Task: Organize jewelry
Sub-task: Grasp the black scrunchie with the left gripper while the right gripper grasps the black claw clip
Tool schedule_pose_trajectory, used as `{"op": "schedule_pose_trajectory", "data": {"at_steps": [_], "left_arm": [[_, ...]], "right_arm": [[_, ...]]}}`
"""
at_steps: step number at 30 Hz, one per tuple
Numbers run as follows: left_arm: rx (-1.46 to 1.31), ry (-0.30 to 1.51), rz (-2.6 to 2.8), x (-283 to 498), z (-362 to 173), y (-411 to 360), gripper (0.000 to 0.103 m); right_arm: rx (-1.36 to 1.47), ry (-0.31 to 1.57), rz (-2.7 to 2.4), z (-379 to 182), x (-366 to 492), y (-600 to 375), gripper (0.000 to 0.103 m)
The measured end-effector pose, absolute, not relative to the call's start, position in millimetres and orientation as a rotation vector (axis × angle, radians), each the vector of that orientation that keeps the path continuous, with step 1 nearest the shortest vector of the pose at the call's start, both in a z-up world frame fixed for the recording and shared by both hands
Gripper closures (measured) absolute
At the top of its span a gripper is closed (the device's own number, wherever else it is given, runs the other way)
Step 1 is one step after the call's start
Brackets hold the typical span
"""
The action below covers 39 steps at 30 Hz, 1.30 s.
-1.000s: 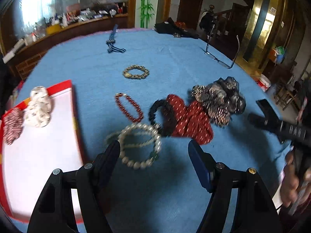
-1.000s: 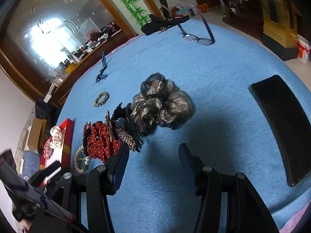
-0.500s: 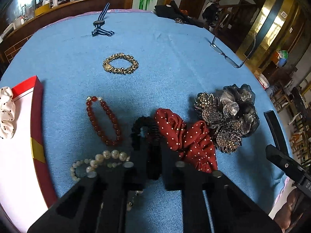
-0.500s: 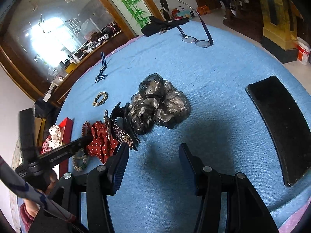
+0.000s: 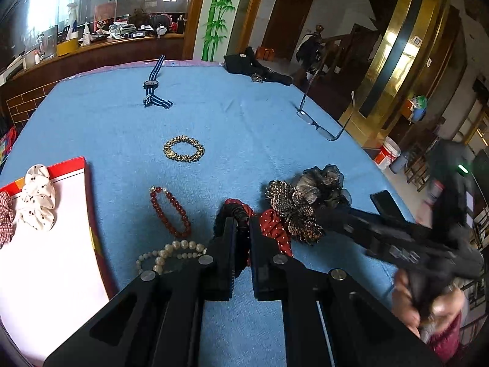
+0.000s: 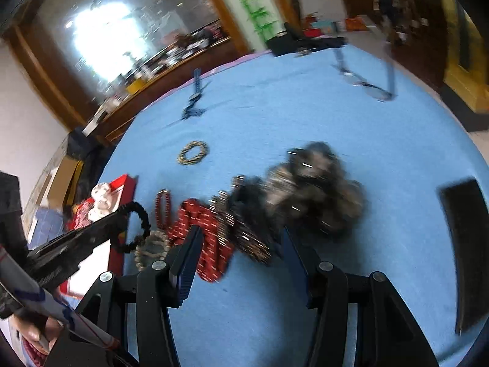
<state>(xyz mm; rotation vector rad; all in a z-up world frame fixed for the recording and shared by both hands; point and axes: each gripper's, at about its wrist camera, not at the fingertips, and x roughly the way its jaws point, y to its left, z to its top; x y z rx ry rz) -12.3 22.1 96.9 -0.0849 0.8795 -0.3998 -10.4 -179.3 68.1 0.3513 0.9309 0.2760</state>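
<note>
Now my left gripper (image 5: 241,229) is pinched almost fully together on the black hair tie (image 6: 139,226); in the right wrist view the loop hangs from my fingertips, lifted clear of the blue cloth (image 5: 244,128). My right gripper (image 6: 240,244) stands about half open with nothing between its fingers, hovering over the red dotted scrunchie (image 6: 204,244) and the beaded clip (image 6: 247,235), which lie just beside each other. That view is blurred, so I cannot tell whether a pad touches either.

To my left the red-rimmed tray (image 5: 87,189) has a white scrunchie (image 5: 38,202) and a checked one (image 5: 4,218) at its far end, with bare white floor nearer me. Between the tray's edge and my left fingers lie the red bead bracelet (image 5: 169,211) and the pearl bracelet (image 5: 171,253). Farther out, the gold bracelet (image 5: 183,148) sits alone amid open cloth. The eyeglasses (image 5: 321,122) stand near the table's right edge, and a dark phone (image 6: 464,244) lies well apart on my right.
</note>
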Motion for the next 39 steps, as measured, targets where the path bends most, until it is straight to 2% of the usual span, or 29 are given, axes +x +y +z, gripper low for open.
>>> {"op": "schedule_pose_trajectory", "data": {"at_steps": [14, 15, 16, 17, 28, 37, 39], "left_arm": [[-0.107, 0.91, -0.403, -19, 83, 31, 0.095], [-0.107, 0.91, -0.404, -20, 83, 30, 0.095], [-0.105, 0.911, -0.404, -20, 82, 30, 0.095], [-0.102, 0.911, -0.402, -21, 82, 30, 0.095], [-0.093, 0.892, -0.412, -33, 81, 28, 0.095], [-0.086, 0.887, -0.426, -38, 84, 22, 0.095], [-0.079, 0.885, -0.425, -39, 85, 20, 0.095]], "right_arm": [[0.361, 1.077, 0.327, 27, 46, -162, 0.046], [0.353, 1.08, 0.331, 26, 46, -160, 0.051], [0.341, 1.081, 0.337, 25, 44, -158, 0.063], [0.336, 1.083, 0.343, 25, 42, -156, 0.067], [0.325, 0.901, 0.307, 78, -22, -169, 0.067], [0.338, 0.871, 0.264, 86, -37, -192, 0.065], [0.259, 0.832, 0.111, 89, -42, -193, 0.067]]}}
